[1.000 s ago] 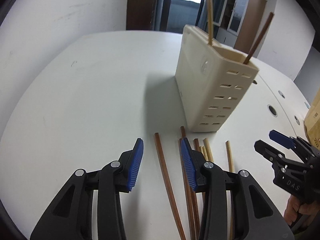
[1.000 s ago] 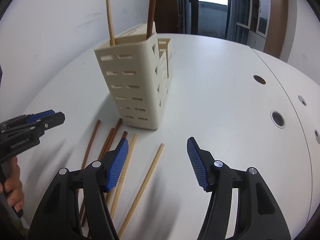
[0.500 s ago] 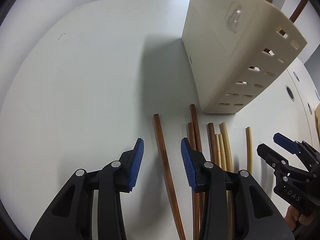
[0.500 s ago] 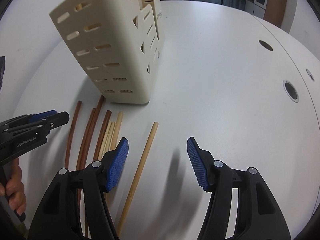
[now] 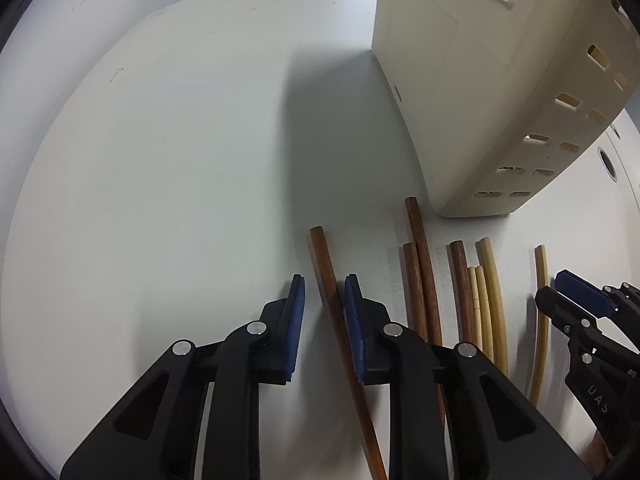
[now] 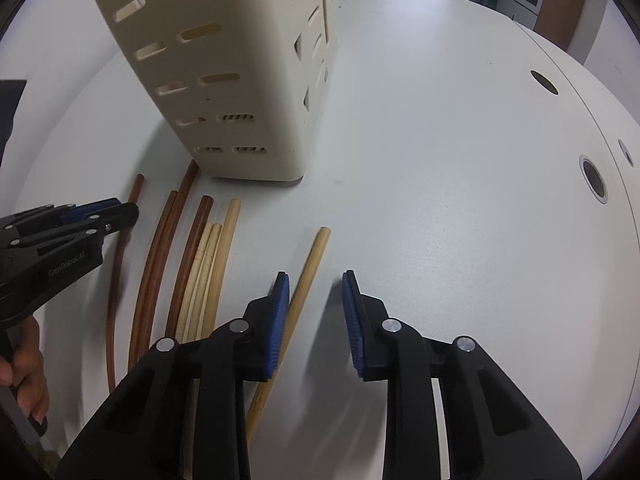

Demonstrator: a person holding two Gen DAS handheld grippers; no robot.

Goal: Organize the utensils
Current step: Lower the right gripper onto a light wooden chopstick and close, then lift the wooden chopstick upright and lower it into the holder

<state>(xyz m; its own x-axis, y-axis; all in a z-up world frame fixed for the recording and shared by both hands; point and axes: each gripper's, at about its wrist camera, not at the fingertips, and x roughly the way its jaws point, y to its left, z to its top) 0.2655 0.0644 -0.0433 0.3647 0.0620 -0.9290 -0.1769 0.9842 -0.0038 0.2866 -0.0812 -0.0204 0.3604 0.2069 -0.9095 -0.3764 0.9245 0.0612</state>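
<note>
Chopsticks lying in a loose row on white tabletop (image 5: 168, 168), just in front of cream slotted holder (image 5: 500, 92). Left tongs (image 5: 324, 308) low over tabletop, blue pads parted around leftmost dark brown chopstick (image 5: 326, 276), right pad close against it, not yet clamped. Right tongs (image 6: 316, 304) spread wide, pale chopstick (image 6: 310, 264) lying apart from the rest, beside left pad. Between these two: three more dark sticks (image 6: 160, 256) and three pale ones (image 6: 208, 256), nearly parallel.
</note>
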